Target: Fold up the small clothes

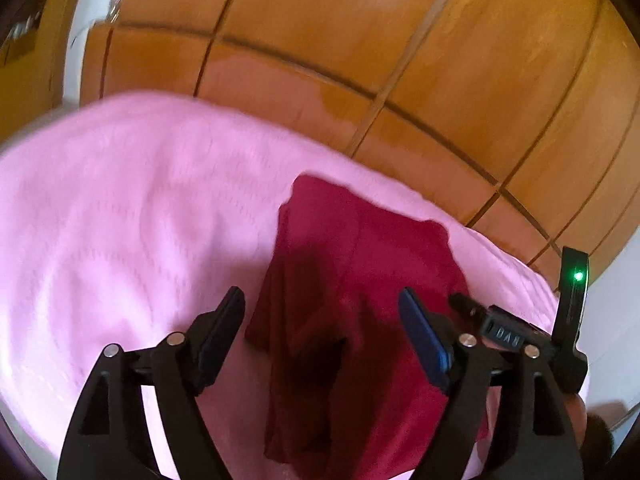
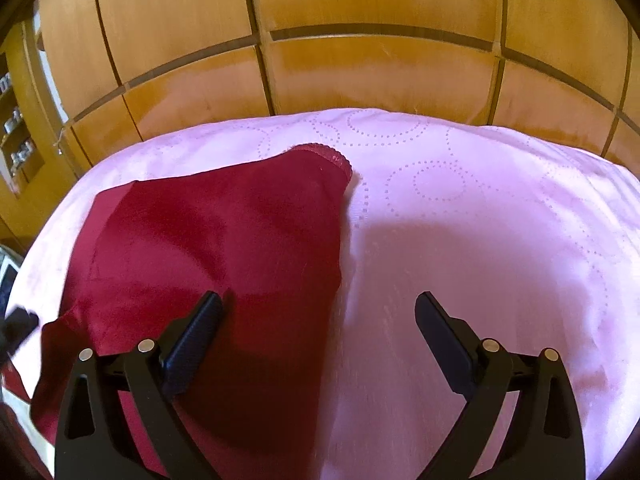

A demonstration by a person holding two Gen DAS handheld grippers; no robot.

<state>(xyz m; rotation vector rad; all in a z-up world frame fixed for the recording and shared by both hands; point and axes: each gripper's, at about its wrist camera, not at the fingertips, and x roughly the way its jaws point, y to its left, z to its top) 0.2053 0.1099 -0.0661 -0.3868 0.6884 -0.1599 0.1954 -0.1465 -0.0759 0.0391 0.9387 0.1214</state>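
Observation:
A small dark red garment (image 1: 344,288) lies folded over on a pink quilted bedcover (image 1: 132,208). In the left wrist view my left gripper (image 1: 322,300) hovers open above the garment's middle, nothing between its fingers. The right wrist view shows the same red garment (image 2: 224,236) spread to the left, its scalloped lace edge (image 2: 332,156) at the far corner. My right gripper (image 2: 320,304) stands wide open over the garment's right edge; the left finger (image 2: 196,336) is above the red cloth, the right finger (image 2: 444,336) above bare pink cover. Neither gripper holds cloth.
The pink bedcover (image 2: 480,220) reaches back to wooden wardrobe panels (image 2: 360,72) behind it. The other gripper's black body with a green light (image 1: 576,280) shows at the right of the left wrist view. Shelves (image 2: 16,132) stand far left.

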